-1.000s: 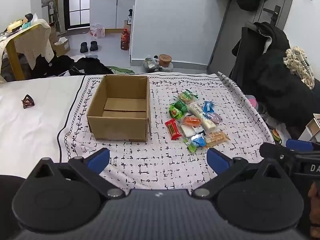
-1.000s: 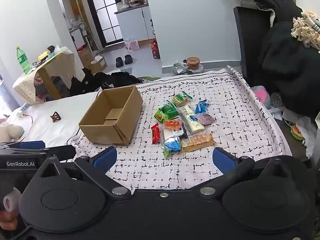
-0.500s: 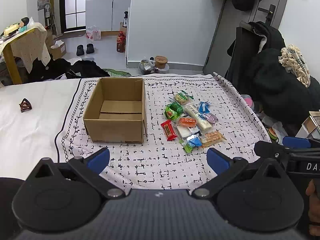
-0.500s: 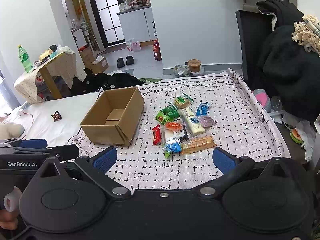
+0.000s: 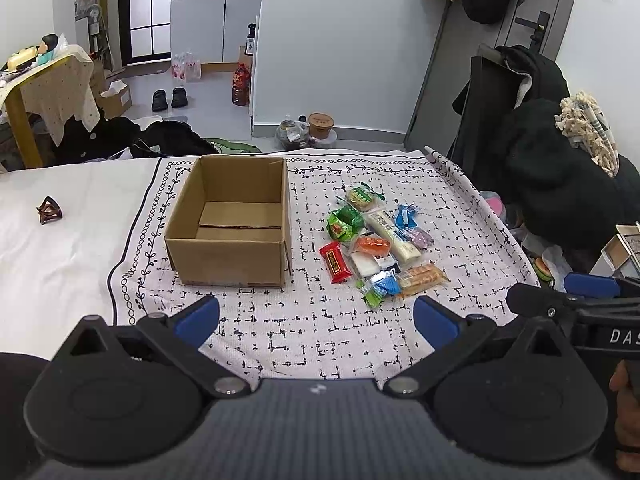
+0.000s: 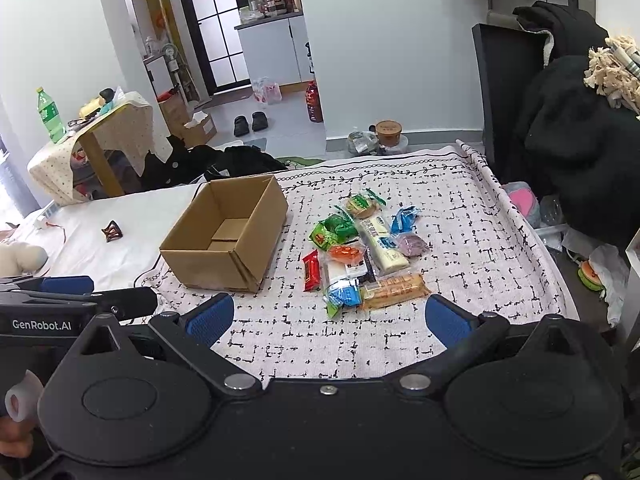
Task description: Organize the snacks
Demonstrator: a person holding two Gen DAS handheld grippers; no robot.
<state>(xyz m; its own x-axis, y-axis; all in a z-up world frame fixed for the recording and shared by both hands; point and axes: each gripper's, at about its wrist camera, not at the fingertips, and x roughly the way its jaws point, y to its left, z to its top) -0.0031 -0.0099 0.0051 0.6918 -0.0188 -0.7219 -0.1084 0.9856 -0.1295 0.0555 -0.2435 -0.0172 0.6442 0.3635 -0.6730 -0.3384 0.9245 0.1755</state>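
An open, empty cardboard box (image 5: 232, 220) (image 6: 224, 236) stands on a patterned cloth (image 5: 320, 328) (image 6: 460, 280). To its right lies a cluster of several wrapped snacks: a red bar (image 5: 335, 262) (image 6: 311, 270), green packs (image 5: 342, 222) (image 6: 332, 230), a long white pack (image 5: 394, 234) (image 6: 380, 244), an orange biscuit pack (image 5: 422, 276) (image 6: 396, 290). My left gripper (image 5: 316, 322) hangs open above the cloth's near edge, nothing between its blue pads. My right gripper (image 6: 328, 320) is open too, just short of the snacks, holding nothing.
A small brown clip (image 5: 49, 210) (image 6: 113, 231) lies on the white sheet left of the cloth. Dark coats (image 5: 560, 184) hang over furniture to the right. Clothes, shoes and bottles litter the floor beyond. The other gripper's side shows at each view's edge.
Both grippers have drawn back and risen slightly, so the box and snacks look a little farther off. Both stay open and nothing on the cloth has moved.
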